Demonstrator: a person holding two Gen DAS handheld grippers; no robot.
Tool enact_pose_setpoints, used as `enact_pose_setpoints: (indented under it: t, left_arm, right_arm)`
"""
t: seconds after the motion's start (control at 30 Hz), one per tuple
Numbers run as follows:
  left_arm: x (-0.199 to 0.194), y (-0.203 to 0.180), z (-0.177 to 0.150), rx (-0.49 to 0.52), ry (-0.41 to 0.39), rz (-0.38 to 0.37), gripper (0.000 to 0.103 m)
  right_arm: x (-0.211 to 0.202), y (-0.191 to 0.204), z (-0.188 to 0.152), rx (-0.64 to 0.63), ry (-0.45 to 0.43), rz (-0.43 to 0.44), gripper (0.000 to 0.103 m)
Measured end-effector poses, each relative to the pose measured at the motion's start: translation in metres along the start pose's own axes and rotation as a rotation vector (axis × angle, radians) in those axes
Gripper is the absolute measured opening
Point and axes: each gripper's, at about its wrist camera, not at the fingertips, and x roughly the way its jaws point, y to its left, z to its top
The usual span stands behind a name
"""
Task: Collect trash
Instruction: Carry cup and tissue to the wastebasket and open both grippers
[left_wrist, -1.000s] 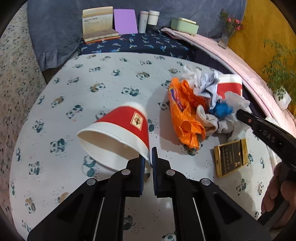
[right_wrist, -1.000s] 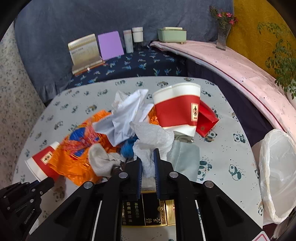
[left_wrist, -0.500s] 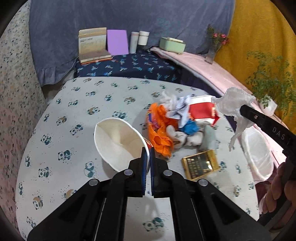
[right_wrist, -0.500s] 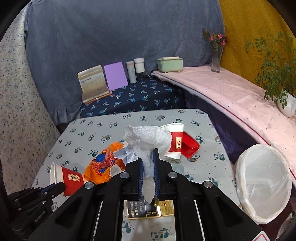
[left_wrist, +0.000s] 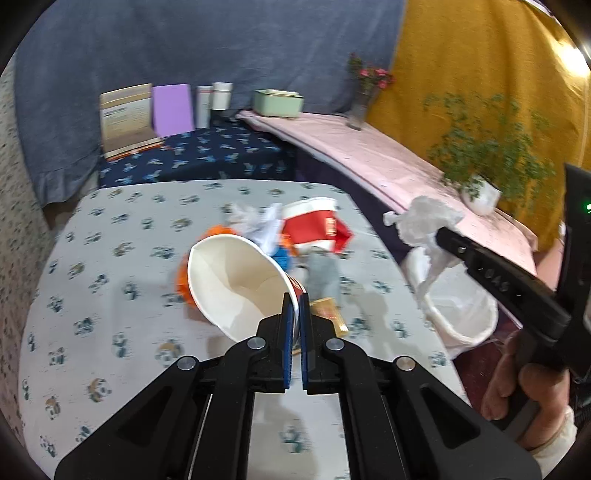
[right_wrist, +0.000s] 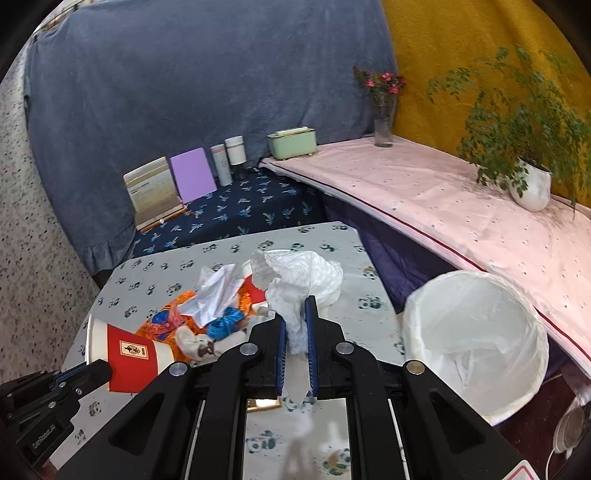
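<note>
My left gripper (left_wrist: 294, 299) is shut on the rim of a red and white paper cup (left_wrist: 236, 280), held above the panda-print table (left_wrist: 110, 295); the cup also shows in the right wrist view (right_wrist: 125, 349). My right gripper (right_wrist: 295, 314) is shut on a crumpled white plastic bag (right_wrist: 299, 280), lifted above the table; the bag also shows in the left wrist view (left_wrist: 424, 225). A white lined trash bin (right_wrist: 476, 336) stands off the table's right edge. A pile of trash (right_wrist: 207, 314) lies on the table: orange wrapper, paper, blue scrap, a second red cup (left_wrist: 314, 229).
A gold box (left_wrist: 328, 314) lies on the table near the pile. Behind are a dark blue bench with a book, purple card and bottles (right_wrist: 221, 162), a green box (right_wrist: 291, 142), a pink-covered ledge (right_wrist: 443, 206), a flower vase and a potted plant (right_wrist: 528, 184).
Both grippers have risen and swung right toward the bin. The left lifted the cup off the table and turned its mouth to the camera. The right lifted the white bag from the pile.
</note>
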Motion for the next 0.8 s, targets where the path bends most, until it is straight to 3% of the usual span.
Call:
enact_pose_setpoints:
  t: [0.23,0.57,0.8]
  left_arm:
    - [0.014,-0.062,0.004,0.109,0.004,-0.084,0.003]
    - [0.052,-0.160,0.015,0.249,0.026,-0.265,0.003]
    - [0.084,-0.205,0.019,0.302,0.053,-0.359,0.003]
  right_arm:
    - [-0.010,-0.050,-0.009,0.071,-0.006,-0.065,0.009]
    - [-0.022,-0.134,-0.035,0.193,0.019,-0.206,0.009]
    - [-0.016,-0.179,-0.048,0.251,0.043,-0.269,0.009]
